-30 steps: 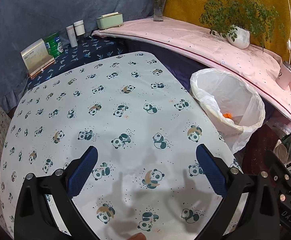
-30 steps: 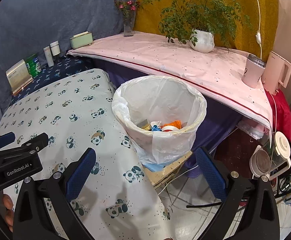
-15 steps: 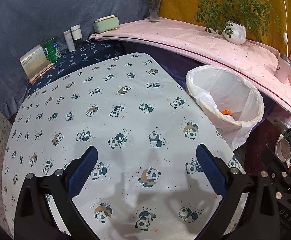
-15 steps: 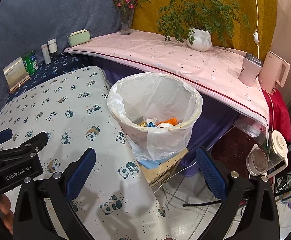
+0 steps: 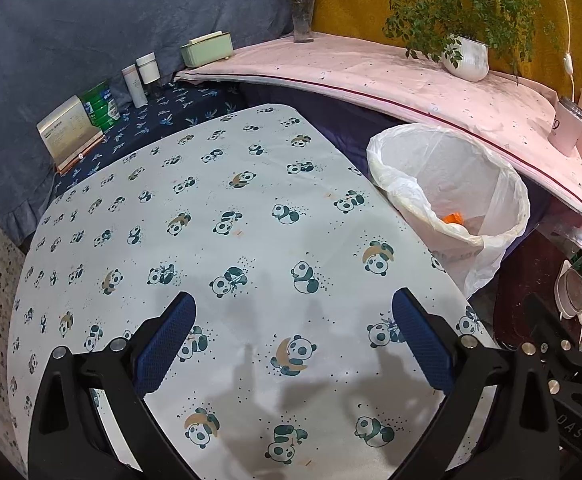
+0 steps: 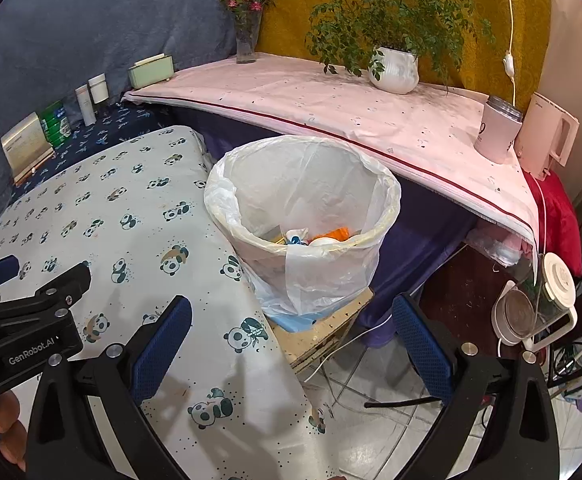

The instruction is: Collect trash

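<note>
Left hand-held gripper (image 5: 291, 334): fingers spread wide, nothing between them, hovering above the near edge of the worktop (image 5: 251, 216), which wears a panda-print cloth.
Right hand-held gripper (image 6: 291, 334): fingers spread wide and empty too, held past the worktop's right edge, over the floor in front of the bin.
Trash bin (image 6: 303, 220): white-lined, standing just beside the worktop's right edge on a low wooden stand; its rim is open.
Trash (image 6: 319, 237): orange, blue and white scraps lie at the bottom of the liner; the left view catches only the orange piece (image 5: 451, 218).
Change over the last second: both views have drawn slightly back and up, so the bin sits lower and further off in the right view, and more of the cloth shows in the left one. No scrap has moved.
Meaning for the task: no loose litter shows on the cloth, so collection looks finished or nearly so, and the retreat reads as clearing away from the bin.
Far corner: a tissue box (image 5: 207, 49) and bottles (image 5: 142, 78) stand untouched beyond the worktop.
</note>
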